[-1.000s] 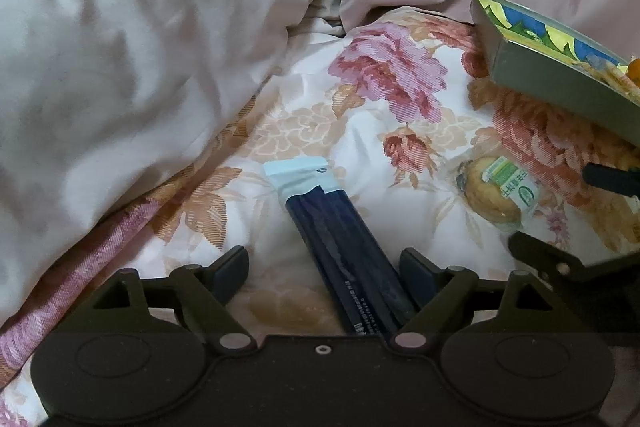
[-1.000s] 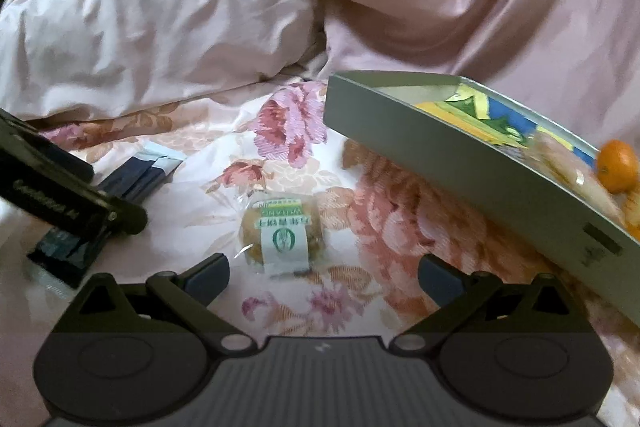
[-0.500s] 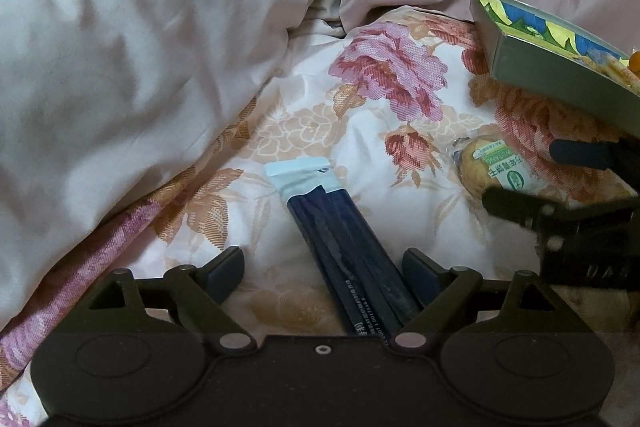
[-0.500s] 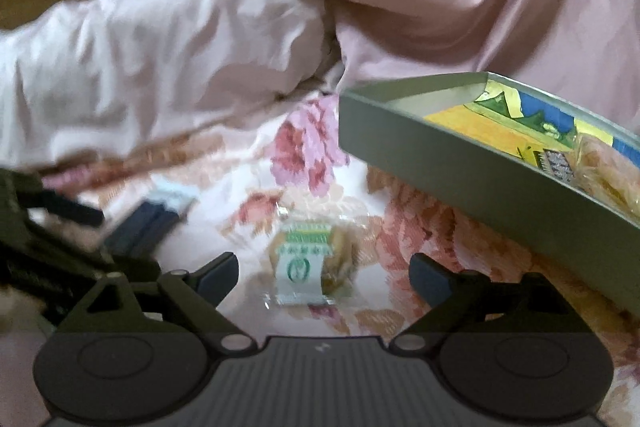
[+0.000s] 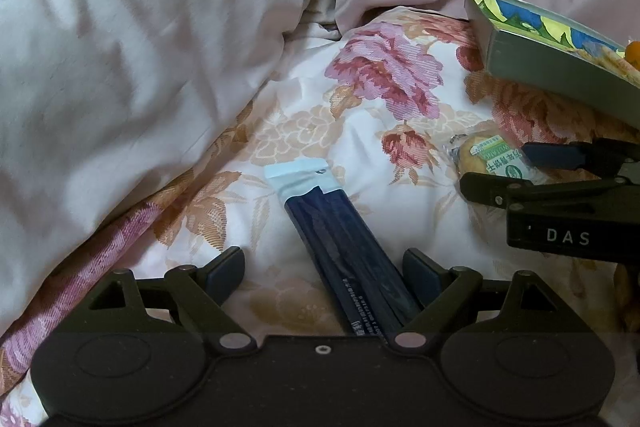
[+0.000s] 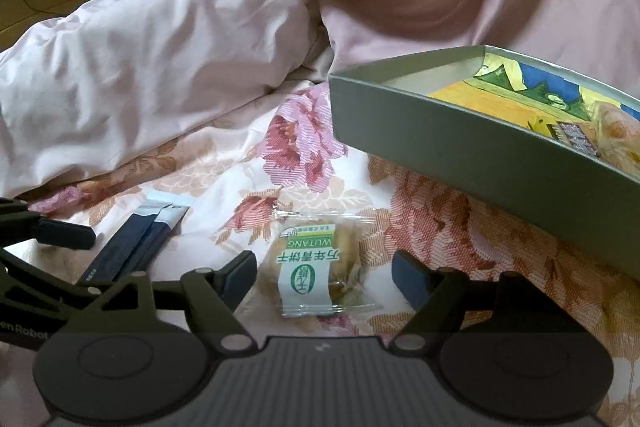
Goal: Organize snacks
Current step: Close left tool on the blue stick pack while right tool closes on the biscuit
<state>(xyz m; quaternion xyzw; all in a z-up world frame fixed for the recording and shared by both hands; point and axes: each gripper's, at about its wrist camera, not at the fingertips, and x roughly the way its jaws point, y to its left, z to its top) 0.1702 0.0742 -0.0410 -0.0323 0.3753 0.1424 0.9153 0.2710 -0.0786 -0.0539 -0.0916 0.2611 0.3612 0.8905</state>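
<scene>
Right claw (image 6: pixel 324 277) now astride wrapped biscuit (image 6: pixel 320 267), closing.

Box (image 6: pixel 460 143) cut off right — contents partly hidden.

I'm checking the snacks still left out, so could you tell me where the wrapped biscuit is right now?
In the right wrist view the wrapped biscuit lies on the floral bedspread between the closing right gripper's fingers, untouched, near the grey box.
</scene>
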